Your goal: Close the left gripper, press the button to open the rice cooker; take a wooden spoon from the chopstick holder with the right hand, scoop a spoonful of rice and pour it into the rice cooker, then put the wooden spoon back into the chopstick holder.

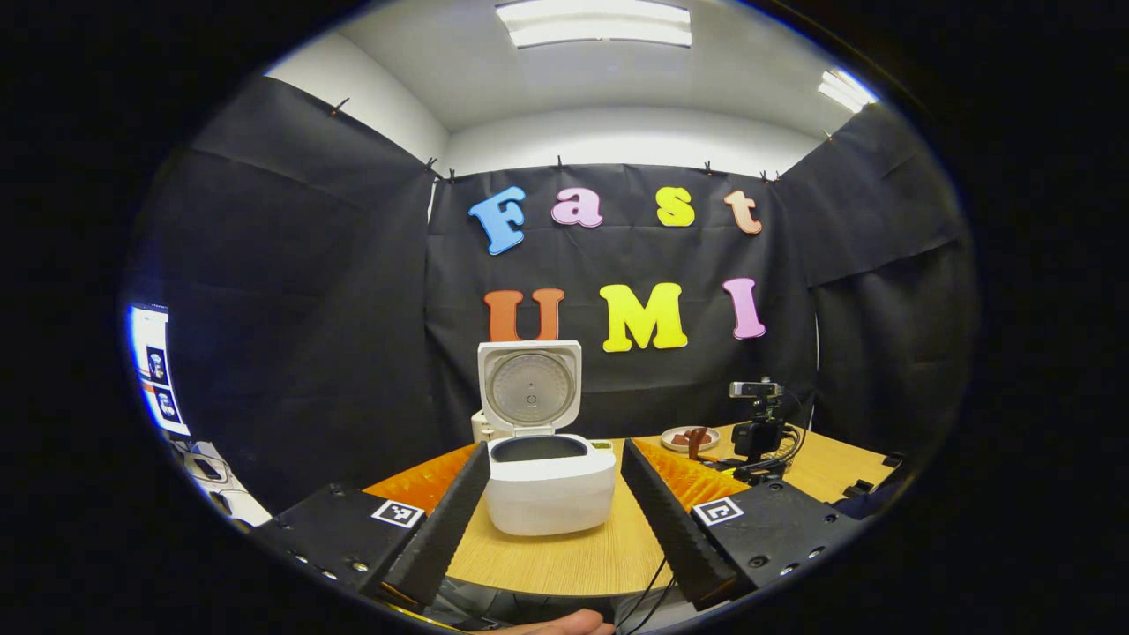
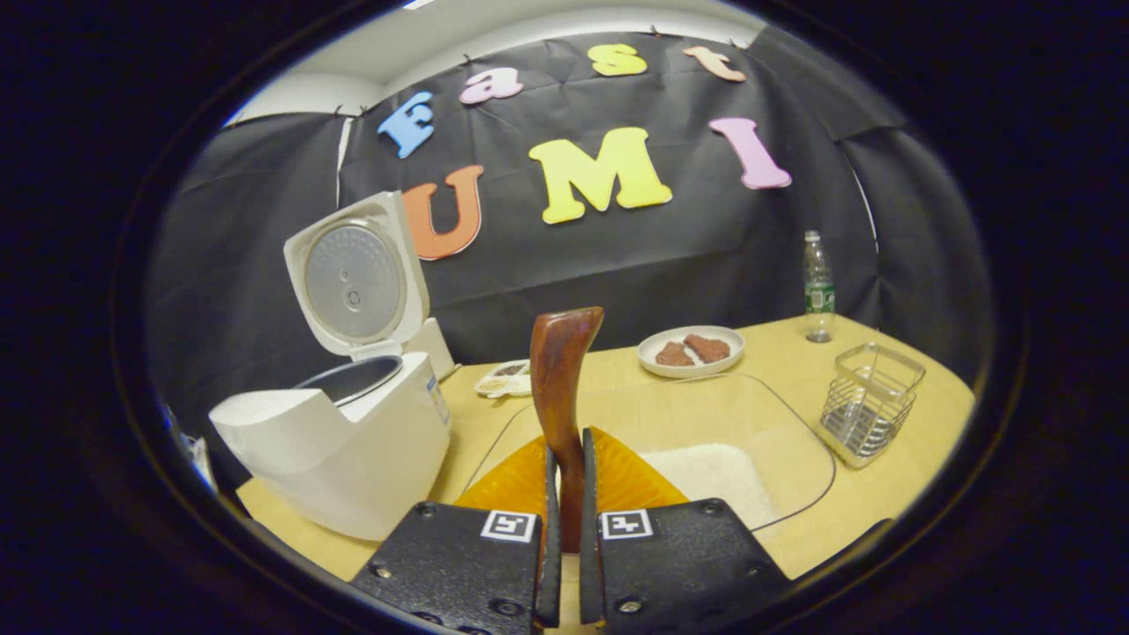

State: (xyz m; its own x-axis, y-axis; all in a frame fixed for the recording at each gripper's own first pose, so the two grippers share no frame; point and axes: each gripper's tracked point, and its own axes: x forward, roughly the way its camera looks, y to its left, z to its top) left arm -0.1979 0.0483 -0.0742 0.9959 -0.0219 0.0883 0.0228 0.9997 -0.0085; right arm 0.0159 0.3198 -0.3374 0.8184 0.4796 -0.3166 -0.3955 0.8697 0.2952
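Black cloth walls close off the booth around a pale wooden table point(image 1: 573, 556). From the left gripper view, the left gripper point(image 1: 554, 494) hovers low over the near table edge with its jaws spread wide and nothing between them. Framed between its fingers stands the white rice cooker point(image 1: 549, 481), its lid point(image 1: 529, 388) swung upright and the dark inner pot exposed. Farther right on the table sit a small plate point(image 1: 690, 438) and a camera on a stand point(image 1: 757, 423).

From the right gripper view, the right gripper point(image 2: 564, 494) is clamped narrowly on a wooden spoon point(image 2: 561, 379), which rises upright from between the fingers. The open rice cooker point(image 2: 344, 441) stands to the left. Just behind the gripper lies a clear tray holding white rice point(image 2: 714, 472). A wire chopstick holder point(image 2: 869, 401) stands at right, near a plate with brown pieces point(image 2: 691, 351) and a water bottle point(image 2: 818, 287).
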